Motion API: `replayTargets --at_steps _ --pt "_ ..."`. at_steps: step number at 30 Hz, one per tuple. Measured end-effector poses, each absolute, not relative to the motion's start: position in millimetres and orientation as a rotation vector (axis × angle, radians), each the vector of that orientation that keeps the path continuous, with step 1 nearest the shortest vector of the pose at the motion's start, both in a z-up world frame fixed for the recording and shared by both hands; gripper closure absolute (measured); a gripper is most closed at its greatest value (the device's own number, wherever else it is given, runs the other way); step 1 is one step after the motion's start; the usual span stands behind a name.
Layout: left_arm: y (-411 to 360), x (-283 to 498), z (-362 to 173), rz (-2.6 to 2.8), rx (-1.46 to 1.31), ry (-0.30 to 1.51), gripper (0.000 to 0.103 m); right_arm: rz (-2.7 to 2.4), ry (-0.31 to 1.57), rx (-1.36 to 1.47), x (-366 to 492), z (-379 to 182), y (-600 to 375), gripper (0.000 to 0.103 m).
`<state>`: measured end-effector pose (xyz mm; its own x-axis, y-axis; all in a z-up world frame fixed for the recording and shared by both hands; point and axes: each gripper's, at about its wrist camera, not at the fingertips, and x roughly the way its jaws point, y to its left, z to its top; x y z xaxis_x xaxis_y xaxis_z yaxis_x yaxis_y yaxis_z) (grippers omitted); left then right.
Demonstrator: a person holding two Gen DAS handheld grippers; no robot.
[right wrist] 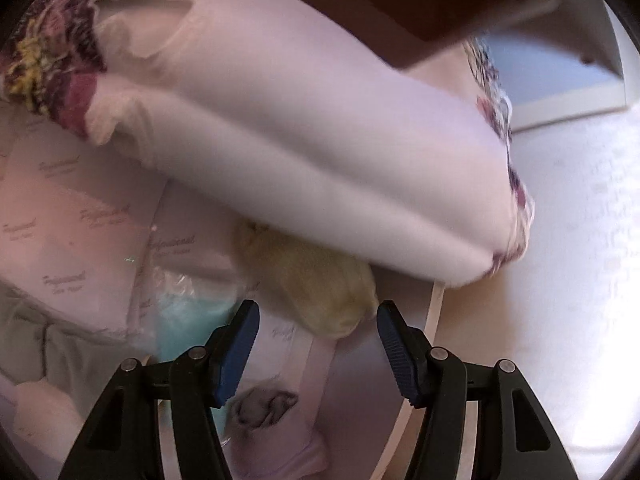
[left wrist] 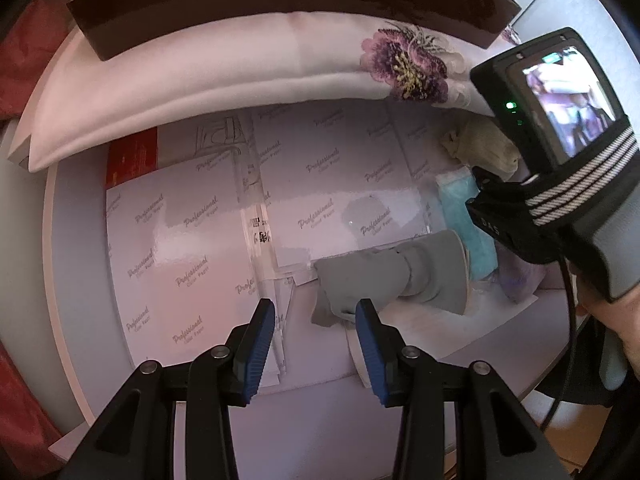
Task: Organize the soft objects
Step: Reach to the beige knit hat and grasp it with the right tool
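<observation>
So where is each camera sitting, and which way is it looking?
Left wrist: sits on the left gripper, looking forward over its open fingers at the white sheets, gray cloth and pillow; the person's right wrist shows at right.
Right wrist: sits on the right gripper, looking close at the yellowish cloth; fingers open.
Both show the pillow and yellowish cloth.

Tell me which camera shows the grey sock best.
Left wrist view: the grey sock lies whole and sharp just past the open left hand-held gripper. The right wrist view shows only a blurred grey patch at its left edge.
</observation>
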<state>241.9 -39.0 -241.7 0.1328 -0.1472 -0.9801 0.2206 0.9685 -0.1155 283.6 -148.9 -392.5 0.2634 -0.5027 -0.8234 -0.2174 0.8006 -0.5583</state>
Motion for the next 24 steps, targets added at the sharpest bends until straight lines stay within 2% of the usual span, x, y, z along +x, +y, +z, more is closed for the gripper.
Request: replayTargets --at_steps 5,9,16,24 --pt "-42 243 -236 -0.276 0.051 1.399 0.061 -0.221 1.327 -0.701 299 -404 -149 0.043" --pt "-41 242 -235 -0.282 0.044 1.403 0.061 -0.23 1.352 -0.723 307 -419 -154 0.048" --pt "-38 243 -235 -0.277 0.026 1.405 0.061 -0.211 1.363 -0.718 318 -419 -144 0.067" --pt "-26 248 -234 -0.268 0.014 1.415 0.061 -0.075 1.502 -0.412 315 -394 -137 0.068"
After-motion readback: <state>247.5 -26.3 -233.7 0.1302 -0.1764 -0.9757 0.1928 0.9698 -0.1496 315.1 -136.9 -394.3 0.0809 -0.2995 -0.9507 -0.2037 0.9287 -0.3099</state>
